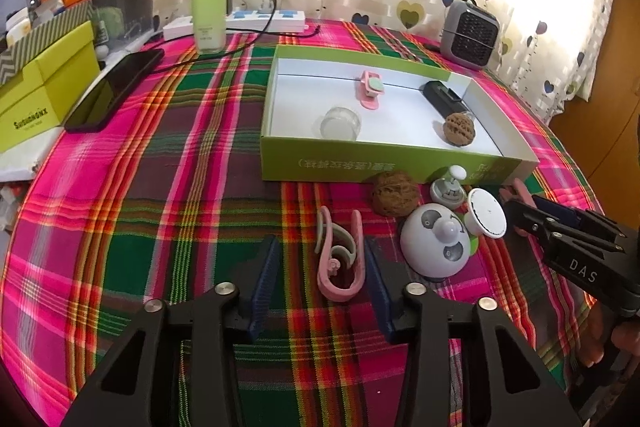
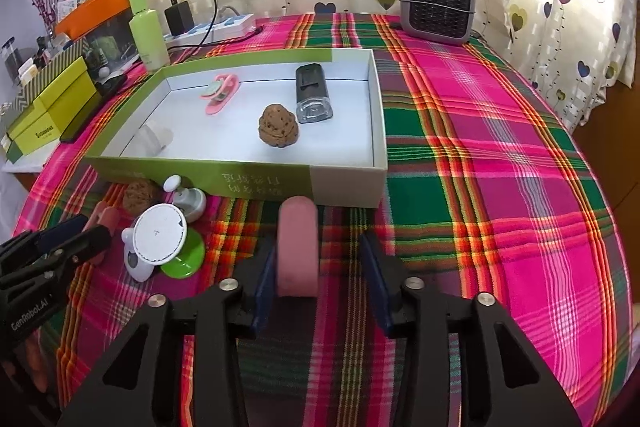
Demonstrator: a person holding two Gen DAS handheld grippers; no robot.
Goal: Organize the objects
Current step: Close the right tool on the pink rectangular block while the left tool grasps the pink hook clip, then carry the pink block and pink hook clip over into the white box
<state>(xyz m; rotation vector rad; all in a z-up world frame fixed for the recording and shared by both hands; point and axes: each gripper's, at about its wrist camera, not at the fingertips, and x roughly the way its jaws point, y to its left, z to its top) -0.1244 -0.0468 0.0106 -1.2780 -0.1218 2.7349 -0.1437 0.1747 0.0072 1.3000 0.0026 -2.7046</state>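
While the box (image 1: 384, 163) is sitting on the plaid cloth (image 1: 160, 155), the left wrist view is showing it partly filled: a pink clip (image 1: 370, 89), a clear jar (image 1: 340, 123), a dark bottle (image 1: 444, 97) and a walnut (image 1: 459, 129) are already lying inside. Still waiting outside, near the box's front wall, are a second walnut (image 1: 396, 193), a small white knob piece (image 1: 450, 187), a white dome (image 1: 436, 243), a white disc (image 1: 487, 213) and a pink hair claw (image 1: 340, 259). The left gripper (image 1: 324, 283) is pointing steeply down with its jaws apart around the claw; the right-hand pad is touching or nearly touching it, the other pad is standing clear, so no grip is made. The right gripper (image 1: 520, 215) is reaching in beside the disc.

Moving to the right wrist view, the right gripper (image 2: 320, 275) is angling down at a pink block (image 2: 298, 247) lying just before the box (image 2: 348, 187). Its jaws are apart, the block between them, one pad close beside it, the other clear. The left gripper (image 2: 80, 239) is showing at the left edge. Judged so, roughly half the sorting is remaining.
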